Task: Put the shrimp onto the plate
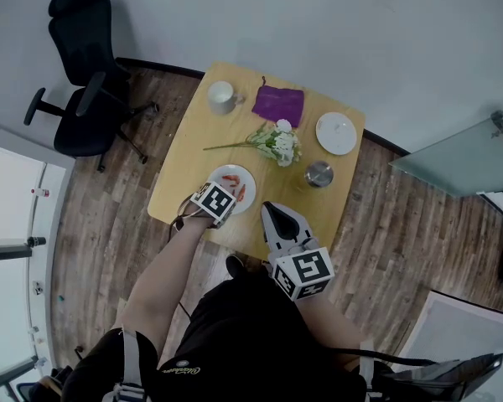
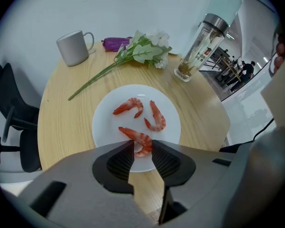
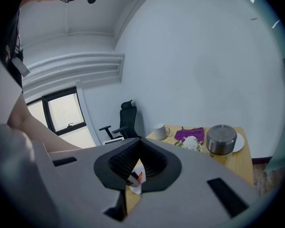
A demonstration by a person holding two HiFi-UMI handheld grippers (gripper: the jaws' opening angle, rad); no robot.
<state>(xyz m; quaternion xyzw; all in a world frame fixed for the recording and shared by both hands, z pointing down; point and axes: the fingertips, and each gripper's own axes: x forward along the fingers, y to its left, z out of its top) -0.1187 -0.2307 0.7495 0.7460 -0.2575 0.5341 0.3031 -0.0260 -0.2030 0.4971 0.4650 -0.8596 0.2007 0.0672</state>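
A white plate (image 2: 103, 115) lies at the near edge of the round wooden table (image 2: 61, 118). Two orange shrimp (image 2: 129, 106) (image 2: 156, 118) rest on it. A third shrimp (image 2: 138, 140) sticks out low over the plate's near side, its tail end pinched between the jaws of my left gripper (image 2: 142, 149), which points steeply down. In the head view that gripper (image 1: 225, 194) covers part of the plate (image 1: 248, 177). My right gripper (image 1: 269, 210) hovers off the table's near edge. In its own view its (image 3: 140, 141) tips meet, with nothing between them.
Also on the table are a grey mug (image 1: 221, 96), a purple pouch (image 1: 277, 104), a bunch of white flowers (image 1: 277, 141), a small empty plate (image 1: 336, 132) and a steel-lidded bottle (image 1: 318, 174). A black office chair (image 1: 84, 82) stands at the left.
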